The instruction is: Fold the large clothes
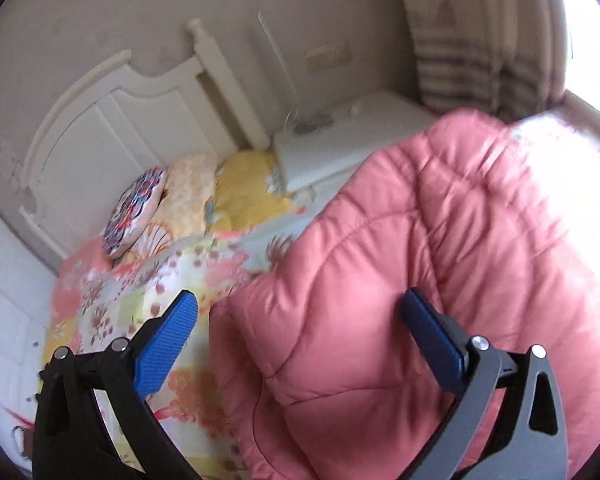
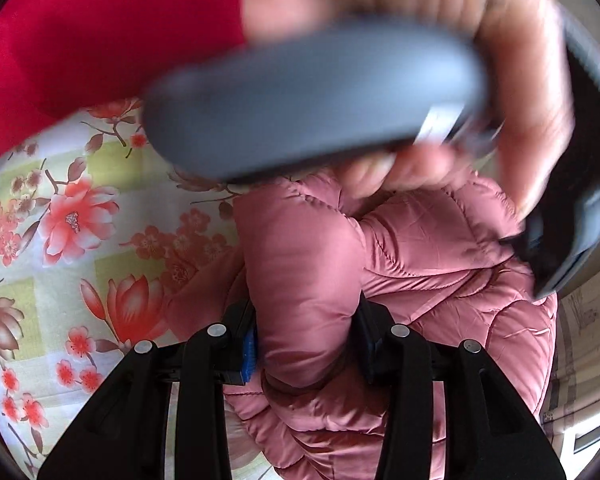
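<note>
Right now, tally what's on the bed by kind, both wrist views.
Pink puffer jacket: 1
Round patterned cushion: 1
Pillows, one peach floral, one yellow: 2
Floral bedsheet: 1
Total: 5

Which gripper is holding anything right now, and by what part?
The right gripper has a puffy fold of the pink jacket between its fingers. The left gripper is open and holds nothing.
</note>
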The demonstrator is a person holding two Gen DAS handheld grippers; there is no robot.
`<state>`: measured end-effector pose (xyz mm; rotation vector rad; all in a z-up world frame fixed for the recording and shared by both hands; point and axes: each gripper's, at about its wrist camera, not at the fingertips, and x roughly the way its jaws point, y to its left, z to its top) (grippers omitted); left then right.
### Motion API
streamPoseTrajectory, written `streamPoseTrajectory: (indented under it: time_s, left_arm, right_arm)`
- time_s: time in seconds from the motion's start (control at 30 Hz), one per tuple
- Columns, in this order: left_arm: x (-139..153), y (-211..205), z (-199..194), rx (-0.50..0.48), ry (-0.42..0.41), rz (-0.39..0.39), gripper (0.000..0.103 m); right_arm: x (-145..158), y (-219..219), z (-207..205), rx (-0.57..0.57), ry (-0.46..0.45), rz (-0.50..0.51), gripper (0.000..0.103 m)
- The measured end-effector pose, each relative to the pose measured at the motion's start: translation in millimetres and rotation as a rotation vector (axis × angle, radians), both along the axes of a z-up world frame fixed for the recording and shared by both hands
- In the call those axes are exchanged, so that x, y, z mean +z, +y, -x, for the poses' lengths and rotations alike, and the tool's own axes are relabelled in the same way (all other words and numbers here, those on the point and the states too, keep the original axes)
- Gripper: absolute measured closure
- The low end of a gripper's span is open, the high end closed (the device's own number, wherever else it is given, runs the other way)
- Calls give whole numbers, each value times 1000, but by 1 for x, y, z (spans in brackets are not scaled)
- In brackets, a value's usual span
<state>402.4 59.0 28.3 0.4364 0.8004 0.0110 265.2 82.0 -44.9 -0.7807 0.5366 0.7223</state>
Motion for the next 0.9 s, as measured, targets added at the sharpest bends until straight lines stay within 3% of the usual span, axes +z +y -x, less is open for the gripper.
streamPoseTrajectory:
  time_s: [0.1, 0.2, 0.33, 0.4, 0.47, 0.53, 0.63, 0.73, 0.83, 0.9]
  left_arm:
    - [-21, 22, -14, 47, 85, 76, 2]
    - [-34, 37, -14, 56, 97, 100, 2]
    - [-45, 55, -5, 69, 91, 151, 2]
    - [-48, 59, -3, 70, 80, 165, 2]
    - [-49, 61, 0, 63, 72, 177, 2]
    - [-50, 61, -2, 60, 73, 191, 2]
    - [-50, 62, -2, 54, 64, 193, 2]
    - [-51, 65, 1, 54, 50, 208, 2]
    - [-52, 67, 2, 56, 44, 231, 2]
    - [-53, 69, 3, 55, 41, 242, 2]
  right_arm:
    - [-1, -6, 4, 16, 5, -12, 60]
    - [4, -10, 5, 29, 18, -54, 59]
    - [33, -34, 10, 44, 103, -183, 56]
    - [61, -60, 16, 78, 144, -304, 52]
    - [95, -93, 13, 61, 162, -410, 32]
    - [119, -122, -1, 7, 162, -466, 26]
    - [137, -150, -35, -160, 149, -447, 26]
    - [128, -158, -64, -284, 158, -350, 27]
    - [97, -153, -78, -324, 208, -299, 29]
    - [58, -138, -87, -333, 284, -222, 28]
